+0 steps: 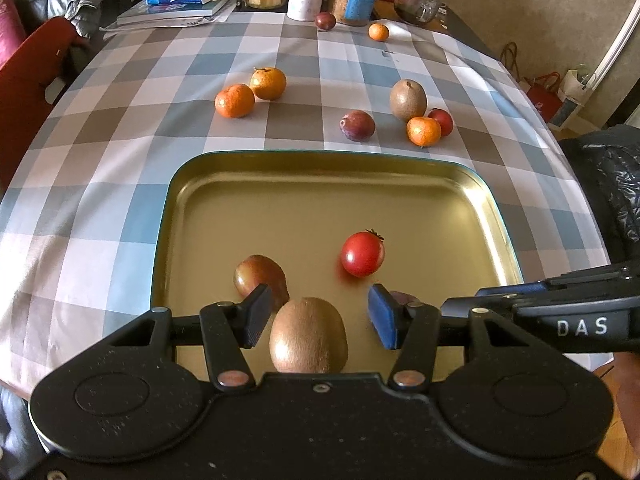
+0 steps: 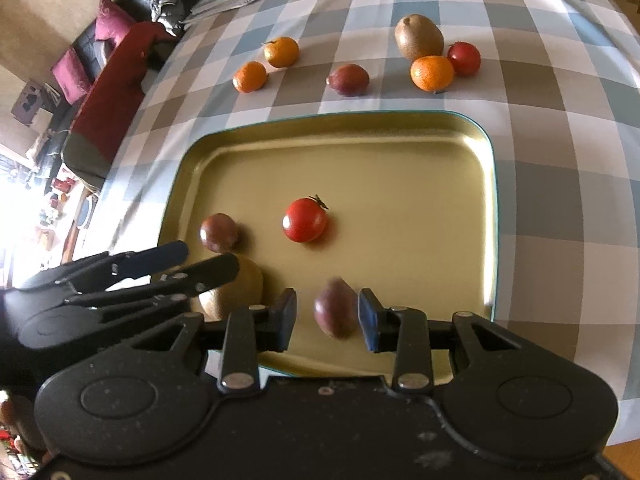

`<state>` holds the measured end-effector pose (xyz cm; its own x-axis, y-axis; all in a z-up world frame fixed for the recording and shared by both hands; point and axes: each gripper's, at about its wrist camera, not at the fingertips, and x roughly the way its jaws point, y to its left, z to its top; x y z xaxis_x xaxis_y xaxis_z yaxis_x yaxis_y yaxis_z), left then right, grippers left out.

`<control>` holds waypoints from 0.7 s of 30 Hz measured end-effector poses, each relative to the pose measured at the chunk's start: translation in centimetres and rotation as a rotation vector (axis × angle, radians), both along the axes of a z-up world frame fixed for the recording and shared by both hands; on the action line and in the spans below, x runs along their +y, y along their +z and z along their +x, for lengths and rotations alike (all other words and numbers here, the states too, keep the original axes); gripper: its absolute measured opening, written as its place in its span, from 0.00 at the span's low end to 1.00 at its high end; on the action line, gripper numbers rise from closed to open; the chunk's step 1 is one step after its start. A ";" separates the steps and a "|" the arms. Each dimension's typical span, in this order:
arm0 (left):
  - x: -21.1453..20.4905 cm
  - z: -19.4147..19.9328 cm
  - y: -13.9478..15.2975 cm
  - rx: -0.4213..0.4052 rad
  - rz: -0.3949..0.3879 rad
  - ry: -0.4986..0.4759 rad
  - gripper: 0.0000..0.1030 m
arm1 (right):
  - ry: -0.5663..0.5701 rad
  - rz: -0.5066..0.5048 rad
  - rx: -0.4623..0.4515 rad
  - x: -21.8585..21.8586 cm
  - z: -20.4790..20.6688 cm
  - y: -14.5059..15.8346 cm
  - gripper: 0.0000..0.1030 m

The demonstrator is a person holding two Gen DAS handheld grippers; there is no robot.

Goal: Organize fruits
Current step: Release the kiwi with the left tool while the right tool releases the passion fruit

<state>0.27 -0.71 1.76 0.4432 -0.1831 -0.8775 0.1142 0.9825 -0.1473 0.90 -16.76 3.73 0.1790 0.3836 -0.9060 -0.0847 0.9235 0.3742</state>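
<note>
Hovering both grippers over the near edge of the gold tray [image 1: 188, 200], we log fruit going into it. Left gripper [image 1: 316, 316]: fingers spread, a kiwi [image 1: 308, 338] lying between them on the tray floor, not pinched as far as we can tell. Right gripper [image 2: 327, 314]: fingers spread either side of a dark plum [image 2: 335, 312], a gap showing on each side; its blur suggests it may be loose, so we judge it set down, not held.

Already in the tray: a red tomato [image 2: 305, 220] near the middle, a second plum [image 2: 218, 232] toward the tray's left wall.

Beyond the tray's far rim on the bench [image 1: 100, 184]: two mandarins [image 1: 234, 100] together, a lone plum [image 1: 357, 125], and a cluster of kiwi, mandarin and tomato [image 1: 408, 100].

Tray's far half lies open; the raised rim should stop fruit rolling out. The grippers sit close together, so lifting out needs care.
</note>
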 end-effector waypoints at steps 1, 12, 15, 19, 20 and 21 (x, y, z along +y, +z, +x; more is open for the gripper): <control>0.0 0.0 0.0 0.001 -0.001 0.001 0.57 | 0.000 0.005 -0.002 0.0 0.0 0.1 0.36; 0.3 -0.4 -1.4 0.053 -0.029 0.002 0.57 | -0.007 -0.001 -0.004 0.1 0.0 -0.2 0.36; 0.4 -0.5 -1.9 0.066 -0.029 -0.001 0.57 | -0.029 -0.010 -0.012 0.1 -0.4 -0.2 0.36; 0.3 -0.5 -2.0 0.057 0.004 -0.003 0.57 | -0.063 -0.018 -0.010 -0.4 -1.0 -0.1 0.36; 0.4 -0.4 -2.0 0.056 0.013 0.000 0.57 | -0.069 -0.021 -0.009 -0.4 -1.0 -0.1 0.36; 0.4 -0.3 -2.0 0.052 0.024 0.004 0.57 | -0.077 -0.022 -0.010 -0.6 -1.1 -0.1 0.36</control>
